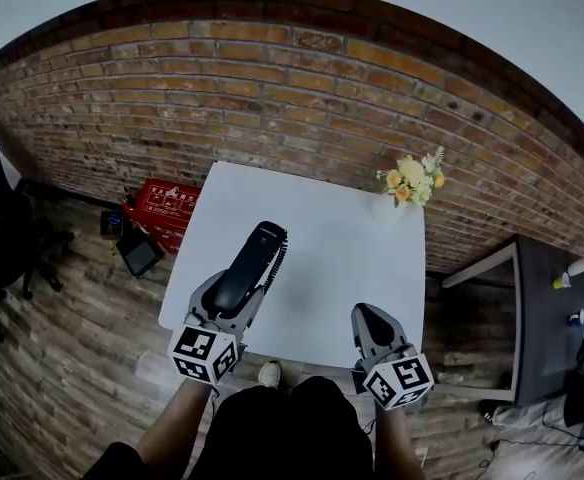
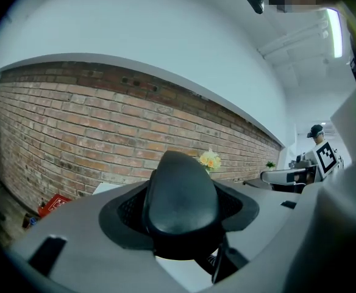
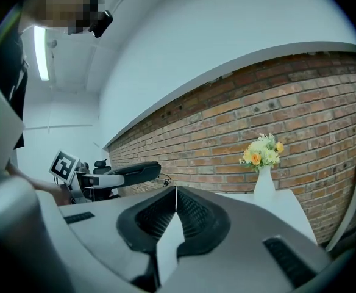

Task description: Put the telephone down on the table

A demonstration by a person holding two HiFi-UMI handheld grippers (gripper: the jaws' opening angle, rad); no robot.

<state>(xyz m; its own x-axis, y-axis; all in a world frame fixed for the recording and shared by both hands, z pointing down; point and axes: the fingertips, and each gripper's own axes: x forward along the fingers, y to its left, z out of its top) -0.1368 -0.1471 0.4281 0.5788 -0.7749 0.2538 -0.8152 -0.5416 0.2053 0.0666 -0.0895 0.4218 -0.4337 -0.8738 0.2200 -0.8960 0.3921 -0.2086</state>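
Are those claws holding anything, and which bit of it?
The left gripper clamps a black telephone handset by its near end; the far end juts over the white table. The right gripper holds nothing.

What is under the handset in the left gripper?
The white table lies below the handset, which the left gripper holds above it. The coiled cord runs alongside the handset. The table patch directly beneath is covered by handset and gripper.

Blk telephone [image 1: 247, 268], white table [image 1: 352, 258] — wall [image 1: 272, 98] red-brown brick pattern; flowers [image 1: 412, 180] yellow w/ white; floor [image 1: 82, 348] grey-brown planks.
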